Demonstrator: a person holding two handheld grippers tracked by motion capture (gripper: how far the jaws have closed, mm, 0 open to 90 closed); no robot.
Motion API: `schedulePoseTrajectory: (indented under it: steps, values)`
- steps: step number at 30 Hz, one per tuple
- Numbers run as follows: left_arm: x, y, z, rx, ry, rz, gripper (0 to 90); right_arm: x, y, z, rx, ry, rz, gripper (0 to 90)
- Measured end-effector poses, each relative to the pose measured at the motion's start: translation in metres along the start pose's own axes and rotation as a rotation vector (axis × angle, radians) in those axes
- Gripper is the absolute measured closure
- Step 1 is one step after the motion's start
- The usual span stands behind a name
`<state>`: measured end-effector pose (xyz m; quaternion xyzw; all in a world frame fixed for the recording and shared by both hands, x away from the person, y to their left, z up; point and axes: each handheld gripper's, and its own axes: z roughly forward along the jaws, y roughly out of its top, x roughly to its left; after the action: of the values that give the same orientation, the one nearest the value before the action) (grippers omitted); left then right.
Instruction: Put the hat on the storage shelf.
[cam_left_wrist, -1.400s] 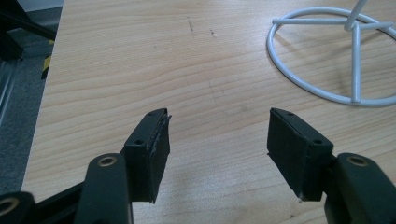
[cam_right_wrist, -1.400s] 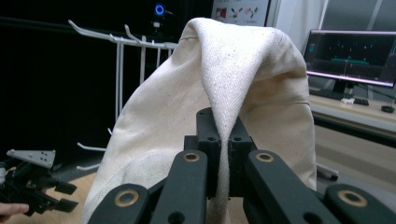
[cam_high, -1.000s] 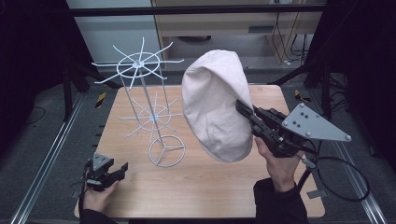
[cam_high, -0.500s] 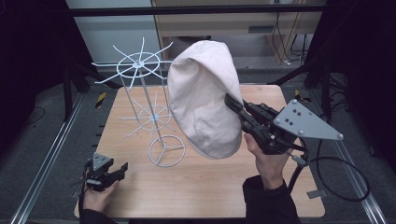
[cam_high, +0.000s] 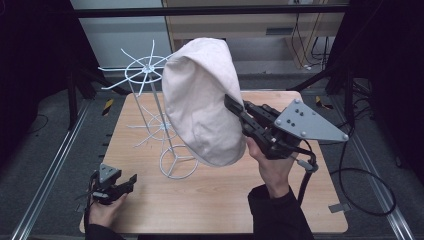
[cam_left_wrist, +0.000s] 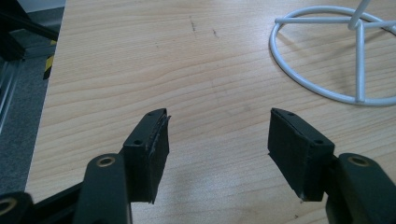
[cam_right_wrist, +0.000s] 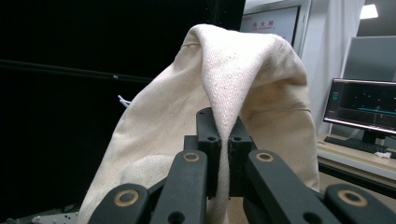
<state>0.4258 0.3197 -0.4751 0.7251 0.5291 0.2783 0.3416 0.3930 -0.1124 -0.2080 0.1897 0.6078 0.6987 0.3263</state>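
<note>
A cream cloth hat (cam_high: 200, 100) hangs in the air over the table, pinched at its edge by my right gripper (cam_high: 235, 107), which is shut on it. In the right gripper view the two pads (cam_right_wrist: 212, 140) squeeze a fold of the hat (cam_right_wrist: 243, 79). The hat is right beside the top ring of a white wire stand (cam_high: 150, 70) and hides part of it. My left gripper (cam_high: 127, 181) rests low at the table's front left, jaws open with nothing between them (cam_left_wrist: 217, 149). The stand's round base (cam_left_wrist: 327, 60) lies ahead of it.
The wooden table (cam_high: 300, 200) has bare room at its front and right. A black cable (cam_high: 360, 190) trails off the right side. Dark frame posts and metal rails (cam_high: 50, 170) border the table. A monitor (cam_right_wrist: 362, 107) stands on a desk behind the hat.
My right gripper has carried the hat leftward and a little up, from the table's middle right to the stand's top ring. The left gripper has stayed put.
</note>
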Motion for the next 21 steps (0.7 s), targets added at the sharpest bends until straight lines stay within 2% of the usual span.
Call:
schedulePoseTrajectory:
  steps: [9, 21]
  values:
    - [0.000, 0.000, 0.000, -0.001, -0.001, 0.001, 38.4, 0.009, -0.009, 0.024, 0.042, 0.022, -0.009, 88.4]
    - [0.000, 0.000, 0.000, 0.001, 0.001, 0.003, 38.3, 0.013, -0.036, 0.029, 0.104, 0.042, -0.003, 88.3]
